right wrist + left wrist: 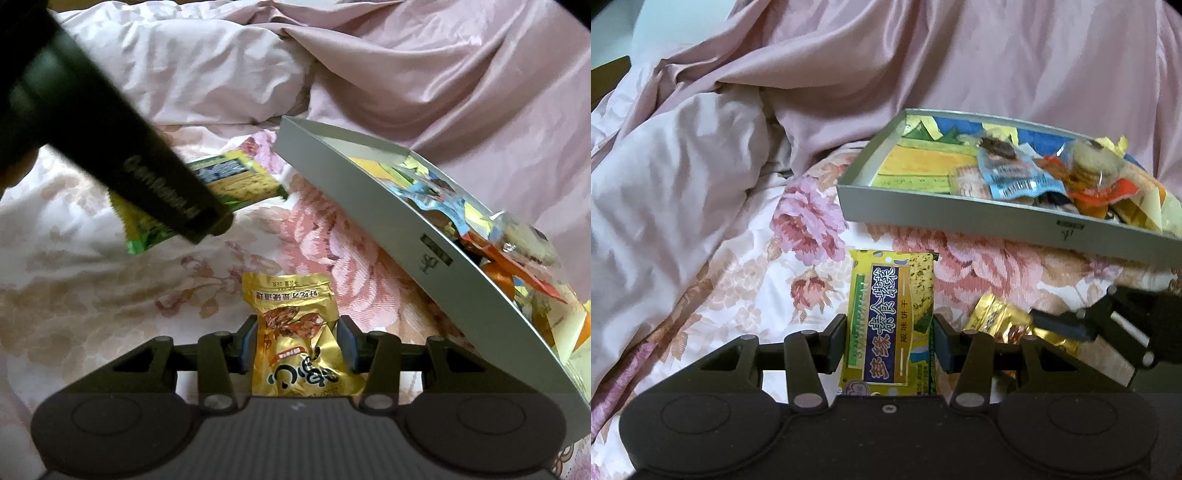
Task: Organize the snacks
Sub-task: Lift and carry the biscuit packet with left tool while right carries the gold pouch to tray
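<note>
My left gripper [889,341] is shut on a yellow-green biscuit packet [890,317] with a dark blue label, held above the floral bedsheet. My right gripper [297,341] is shut on a gold snack pouch [295,332], its pads pressing both sides. In the left wrist view the gold pouch [1001,323] and the right gripper's fingers [1067,325] appear at lower right. In the right wrist view the biscuit packet [236,181] shows behind the dark body of the left gripper. A grey shallow box [960,214], also seen as box [369,206], holds several wrapped snacks at the right.
A floral bedsheet [798,229] lies under everything. A rumpled pink duvet [849,55] rises behind and to the left of the box. The left gripper's black body [92,122] crosses the upper left of the right wrist view.
</note>
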`<state>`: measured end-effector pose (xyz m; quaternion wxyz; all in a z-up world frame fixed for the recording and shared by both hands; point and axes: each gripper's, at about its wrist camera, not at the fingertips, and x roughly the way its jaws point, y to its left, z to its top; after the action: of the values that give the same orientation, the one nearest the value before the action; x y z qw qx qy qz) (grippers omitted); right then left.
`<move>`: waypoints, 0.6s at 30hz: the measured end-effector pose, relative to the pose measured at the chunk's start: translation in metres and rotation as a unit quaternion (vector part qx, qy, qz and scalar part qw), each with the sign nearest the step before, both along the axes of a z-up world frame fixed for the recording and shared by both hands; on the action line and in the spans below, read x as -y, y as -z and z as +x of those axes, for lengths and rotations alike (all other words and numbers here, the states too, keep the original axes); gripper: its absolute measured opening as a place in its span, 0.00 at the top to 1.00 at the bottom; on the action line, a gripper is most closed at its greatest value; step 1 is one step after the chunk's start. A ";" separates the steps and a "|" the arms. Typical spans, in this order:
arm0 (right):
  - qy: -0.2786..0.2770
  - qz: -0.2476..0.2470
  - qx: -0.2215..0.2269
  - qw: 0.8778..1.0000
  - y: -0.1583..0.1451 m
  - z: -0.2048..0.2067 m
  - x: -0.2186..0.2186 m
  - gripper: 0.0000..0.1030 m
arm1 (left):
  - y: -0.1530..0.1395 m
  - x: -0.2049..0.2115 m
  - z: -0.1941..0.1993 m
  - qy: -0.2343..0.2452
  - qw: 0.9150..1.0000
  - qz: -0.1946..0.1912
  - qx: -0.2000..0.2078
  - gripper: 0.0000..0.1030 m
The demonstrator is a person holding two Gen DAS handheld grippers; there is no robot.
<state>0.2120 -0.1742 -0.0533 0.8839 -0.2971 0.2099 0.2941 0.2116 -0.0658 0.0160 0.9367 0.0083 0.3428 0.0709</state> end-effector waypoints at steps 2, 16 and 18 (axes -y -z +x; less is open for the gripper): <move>-0.009 -0.005 0.010 1.000 0.001 -0.004 -0.004 0.53 | -0.004 -0.001 -0.001 -0.005 1.000 -0.002 0.006 0.52; -0.001 0.034 0.143 0.989 -0.018 -0.020 0.002 0.52 | -0.047 -0.008 0.013 -0.027 0.997 0.005 0.077 0.51; 0.008 0.045 0.157 0.986 -0.022 -0.021 0.005 0.52 | -0.053 -0.007 0.017 -0.023 0.996 0.010 0.083 0.51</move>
<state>0.1910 -0.1794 -0.0316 0.9207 -0.2977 0.0571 0.2457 0.2288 -0.0589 0.0689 0.9598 0.0043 0.2637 0.0966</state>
